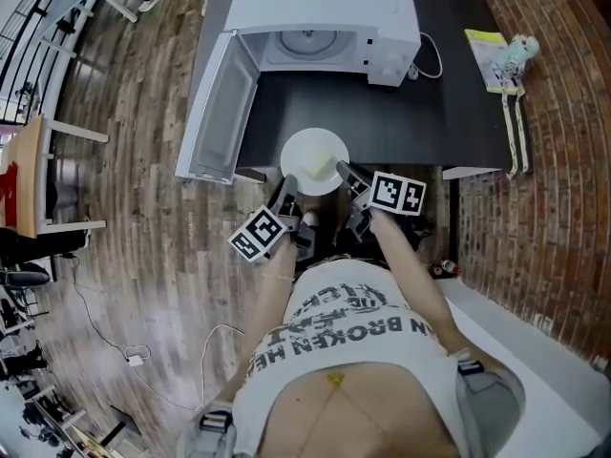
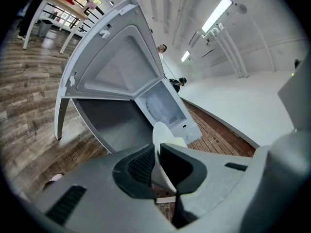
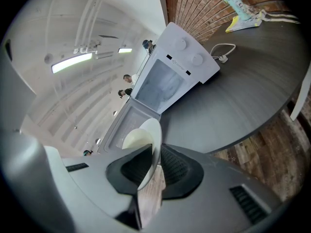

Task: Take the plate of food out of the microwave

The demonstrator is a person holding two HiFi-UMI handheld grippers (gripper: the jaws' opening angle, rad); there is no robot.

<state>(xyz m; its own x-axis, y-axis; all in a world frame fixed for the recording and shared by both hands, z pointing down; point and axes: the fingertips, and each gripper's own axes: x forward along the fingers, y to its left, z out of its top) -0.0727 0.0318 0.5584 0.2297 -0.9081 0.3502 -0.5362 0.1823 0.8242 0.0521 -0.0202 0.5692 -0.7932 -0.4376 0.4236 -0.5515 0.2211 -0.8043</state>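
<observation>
White plate [image 1: 307, 143] clamped by left gripper [image 1: 289, 183] and right gripper [image 1: 345, 171] | microwave door [image 1: 220, 113] open at left

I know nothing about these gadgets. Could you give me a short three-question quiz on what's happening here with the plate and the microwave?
1. True or false: the door of the microwave stands open.
2. Choose one: the plate is gripped by A) the left gripper alone, B) the right gripper alone, C) both.
3. One word: is the plate inside or outside the microwave?

Key
1. True.
2. C: each gripper's jaws are closed on the plate's rim, one from each side.
3. Outside: it is at the near edge of the dark table.
</observation>
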